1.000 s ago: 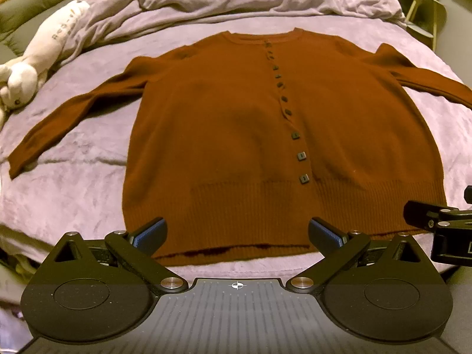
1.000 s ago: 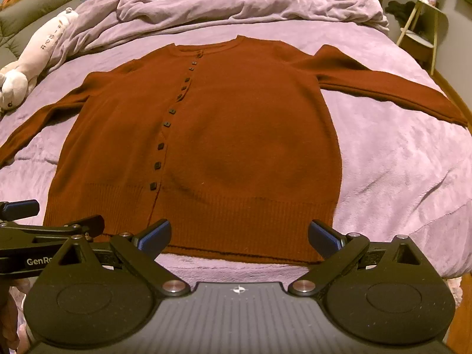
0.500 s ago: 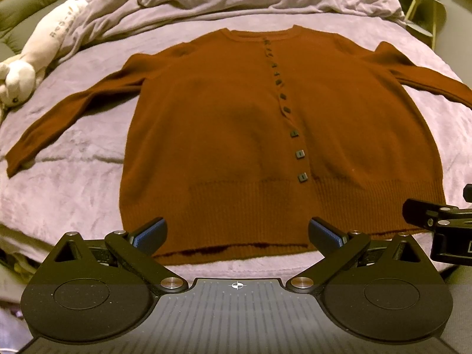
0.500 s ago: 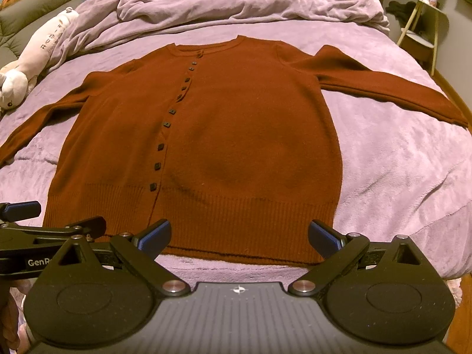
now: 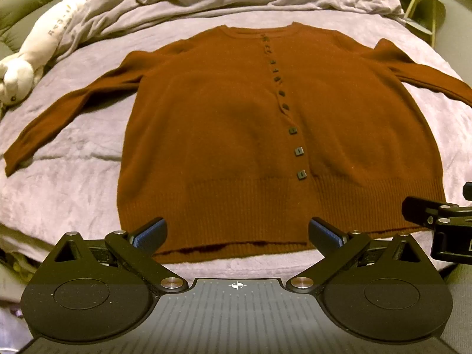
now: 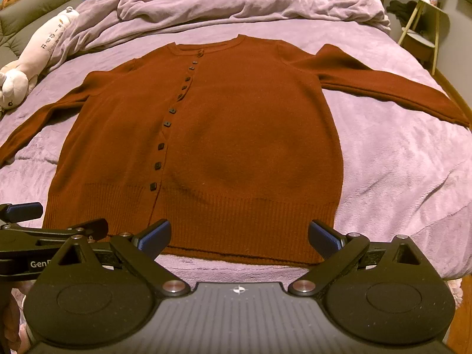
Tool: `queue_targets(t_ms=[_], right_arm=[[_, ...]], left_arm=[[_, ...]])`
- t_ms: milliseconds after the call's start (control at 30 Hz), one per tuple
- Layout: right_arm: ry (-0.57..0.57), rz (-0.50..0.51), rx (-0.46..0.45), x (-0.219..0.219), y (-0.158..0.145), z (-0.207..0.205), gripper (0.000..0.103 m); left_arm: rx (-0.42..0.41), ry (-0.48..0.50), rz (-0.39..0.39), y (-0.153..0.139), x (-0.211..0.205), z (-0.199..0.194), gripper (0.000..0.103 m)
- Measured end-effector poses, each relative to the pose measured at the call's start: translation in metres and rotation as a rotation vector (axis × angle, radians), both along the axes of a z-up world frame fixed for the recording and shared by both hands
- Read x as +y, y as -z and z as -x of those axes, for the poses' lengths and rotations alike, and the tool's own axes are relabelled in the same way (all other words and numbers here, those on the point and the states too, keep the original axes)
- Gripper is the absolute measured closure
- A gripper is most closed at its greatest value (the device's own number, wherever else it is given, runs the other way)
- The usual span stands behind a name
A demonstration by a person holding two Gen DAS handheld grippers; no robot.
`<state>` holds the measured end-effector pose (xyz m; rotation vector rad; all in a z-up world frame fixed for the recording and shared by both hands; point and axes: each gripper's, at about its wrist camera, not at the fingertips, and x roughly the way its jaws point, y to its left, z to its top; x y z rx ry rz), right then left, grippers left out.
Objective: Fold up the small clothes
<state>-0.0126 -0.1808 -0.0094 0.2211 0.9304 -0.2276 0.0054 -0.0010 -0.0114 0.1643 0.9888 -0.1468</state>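
A rust-brown buttoned cardigan point(image 5: 236, 135) lies flat, front up, on a purple bed, both sleeves spread out; it also shows in the right wrist view point(image 6: 236, 135). My left gripper point(image 5: 236, 231) is open and empty, just short of the left half of the hem. My right gripper point(image 6: 239, 236) is open and empty, just short of the right half of the hem. The right gripper's side shows at the edge of the left wrist view point(image 5: 436, 218), and the left gripper's side shows in the right wrist view point(image 6: 44, 233).
A crumpled purple duvet point(image 6: 236, 3) lies at the head of the bed. A white plush toy point(image 5: 32, 56) lies at the left edge. A small side table point(image 6: 424, 17) stands to the right of the bed. The purple bedsheet point(image 6: 398, 159) surrounds the cardigan.
The left gripper has shifted slightly left, so the cardigan sits a little further right in its view. The right gripper has barely moved. Both stay open.
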Motion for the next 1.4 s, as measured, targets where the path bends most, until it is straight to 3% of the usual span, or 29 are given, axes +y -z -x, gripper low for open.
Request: queue_targets(t_ms=[1400], right_arm=[[-0.013, -0.001, -0.005, 0.0015, -0.0016, -0.0008, 0.004]], left_arm=[[0.009, 0.001, 0.002, 0.0047, -0.0002, 0.0010, 0.000]])
